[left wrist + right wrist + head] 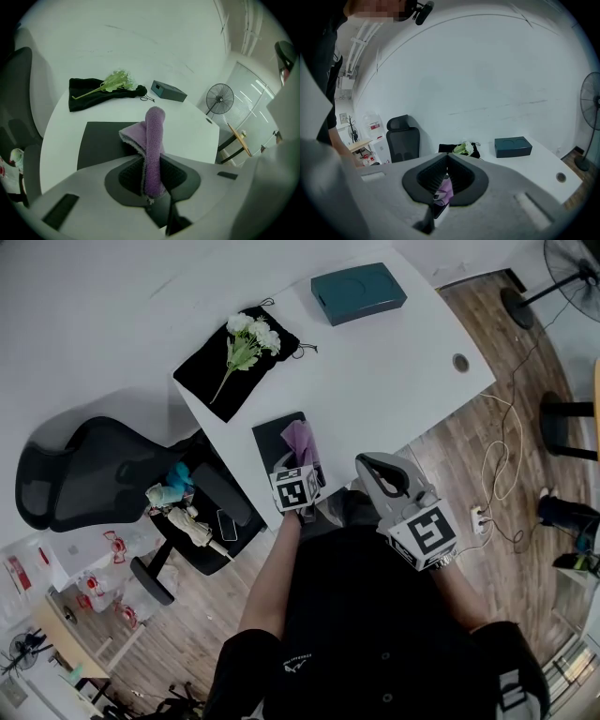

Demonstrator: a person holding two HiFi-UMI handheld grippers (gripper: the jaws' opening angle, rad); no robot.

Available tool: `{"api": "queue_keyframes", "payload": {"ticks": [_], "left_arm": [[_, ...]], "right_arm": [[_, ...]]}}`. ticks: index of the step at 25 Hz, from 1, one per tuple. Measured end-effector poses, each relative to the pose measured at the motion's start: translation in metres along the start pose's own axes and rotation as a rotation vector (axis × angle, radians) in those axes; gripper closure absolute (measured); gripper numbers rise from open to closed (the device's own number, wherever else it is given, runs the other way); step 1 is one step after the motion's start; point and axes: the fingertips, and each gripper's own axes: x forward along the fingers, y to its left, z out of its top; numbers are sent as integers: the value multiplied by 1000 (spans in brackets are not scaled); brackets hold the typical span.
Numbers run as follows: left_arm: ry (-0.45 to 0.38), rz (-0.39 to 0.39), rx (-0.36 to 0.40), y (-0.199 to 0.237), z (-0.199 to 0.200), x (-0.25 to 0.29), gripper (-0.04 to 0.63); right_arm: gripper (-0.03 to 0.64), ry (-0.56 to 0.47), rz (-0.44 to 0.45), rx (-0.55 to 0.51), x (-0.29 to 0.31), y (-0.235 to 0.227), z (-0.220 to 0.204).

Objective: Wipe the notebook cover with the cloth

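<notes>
Grips a purple cloth (154,131) in the left gripper (153,171), jaws closed tight on its lower end. Holds it folded into a thick roll, long axis straight out from the jaws and upward, free end pointing across the table toward the teal box (168,91). Lets one loose flap spread to the left of the roll, over the notebook (101,140). Poises cloth and gripper at the black notebook cover; cannot tell whether touching it or just above. Finds the notebook flat on the white table (61,126), close to the near edge, long axis running from that edge away toward the far side, a short side toward the person. Carries the right gripper (447,157) off to the right of the notebook, raised over the table's near edge, jaw tips pressed together with nothing between them. Further out on the table: a black bag (89,96) with white artificial flowers (115,80) lying on it, and the teal box near the far edge. Beyond the table: a black office chair (84,474) on the left and a standing fan (219,99) on the right
</notes>
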Motion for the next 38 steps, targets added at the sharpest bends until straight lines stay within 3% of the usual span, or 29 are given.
{"api": "queue_keyframes", "payload": {"ticks": [9, 38], "left_arm": [[7, -33, 31, 3, 0, 0, 522], [22, -83, 17, 32, -3, -11, 522]], "right_arm": [[614, 3, -33, 4, 10, 17, 0], [614, 19, -106, 9, 33, 63, 2]]}}
